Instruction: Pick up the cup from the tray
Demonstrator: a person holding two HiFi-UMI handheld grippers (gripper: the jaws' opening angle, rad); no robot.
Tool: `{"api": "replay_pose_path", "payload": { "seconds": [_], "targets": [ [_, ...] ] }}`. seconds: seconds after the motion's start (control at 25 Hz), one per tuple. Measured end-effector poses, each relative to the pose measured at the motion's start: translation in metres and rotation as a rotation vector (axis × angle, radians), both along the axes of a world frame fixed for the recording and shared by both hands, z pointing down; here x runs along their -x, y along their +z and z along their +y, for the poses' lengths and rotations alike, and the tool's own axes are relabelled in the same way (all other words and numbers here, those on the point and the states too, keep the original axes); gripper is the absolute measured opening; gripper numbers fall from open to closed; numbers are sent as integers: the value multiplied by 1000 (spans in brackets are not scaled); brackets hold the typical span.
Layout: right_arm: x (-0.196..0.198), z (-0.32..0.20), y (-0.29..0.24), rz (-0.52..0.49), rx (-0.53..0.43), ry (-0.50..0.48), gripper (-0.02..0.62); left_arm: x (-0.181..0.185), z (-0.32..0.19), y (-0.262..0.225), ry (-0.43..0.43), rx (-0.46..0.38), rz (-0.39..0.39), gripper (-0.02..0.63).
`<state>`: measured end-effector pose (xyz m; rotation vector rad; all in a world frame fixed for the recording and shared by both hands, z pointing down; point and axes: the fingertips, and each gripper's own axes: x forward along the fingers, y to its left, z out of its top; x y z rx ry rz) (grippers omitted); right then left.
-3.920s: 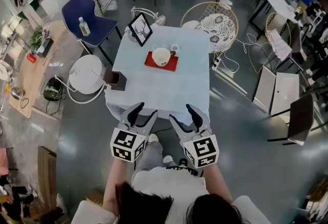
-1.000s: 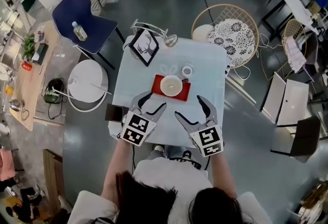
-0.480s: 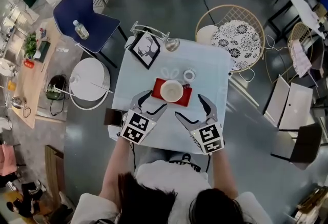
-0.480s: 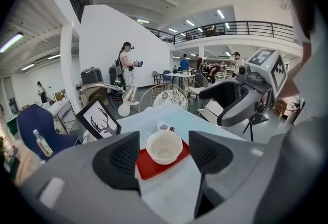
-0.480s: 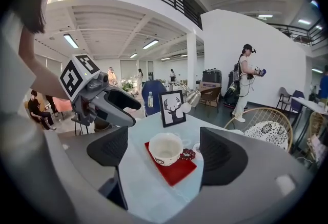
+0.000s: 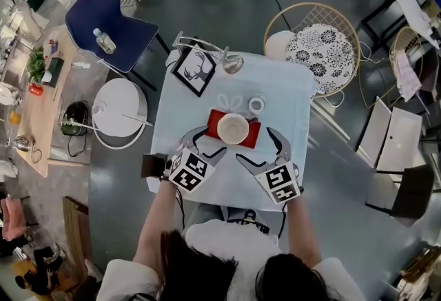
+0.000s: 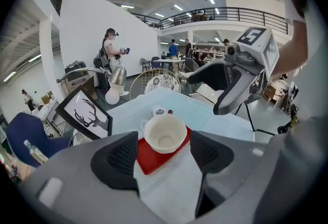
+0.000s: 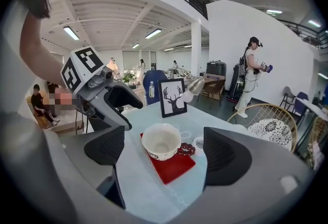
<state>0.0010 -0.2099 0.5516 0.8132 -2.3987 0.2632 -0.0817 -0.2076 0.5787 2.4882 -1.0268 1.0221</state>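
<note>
The pale table [image 6: 282,96] is seen whole only in the head view, at the centre of the frame. A framed deer picture [image 6: 195,71] is stood at the table's upper left. The red tray [image 6: 213,120] is laid mid-table, and the white cup [image 6: 233,128] is set upright on it. The left tool [image 6: 207,141] and right tool [image 6: 256,146] are held just below the tray. Each is spread wide with nothing gripped, and the cup is seen beyond the jaws, untouched. A dark red beaded ring [image 8: 185,149] beside the cup is shown clearly only in the right gripper view. Much of the tray is covered by the cup.
</note>
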Motion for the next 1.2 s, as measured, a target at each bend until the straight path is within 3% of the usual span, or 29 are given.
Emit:
{"api": "replay_pose_path", "payload": {
  "seconds": [0.32,0.56,0.8,1.04,1.2],
  "targets": [
    [8,-25,43,146,22,-95,525,5,-9,41,72,70,-69,299],
    [12,-35,72,200,55,-151,541,11,-16,61,106,99,-102,299],
    [7,-38,111,318,76,-234,563,8,-6,90,215,139,-181,299],
    [11,-43,127,365,74,-300,563,2,-21,98,234,138,-156,299],
    [20,-41,131,406,38,-375,557,-6,-22,101,300,127,-163,299]
  ]
}}
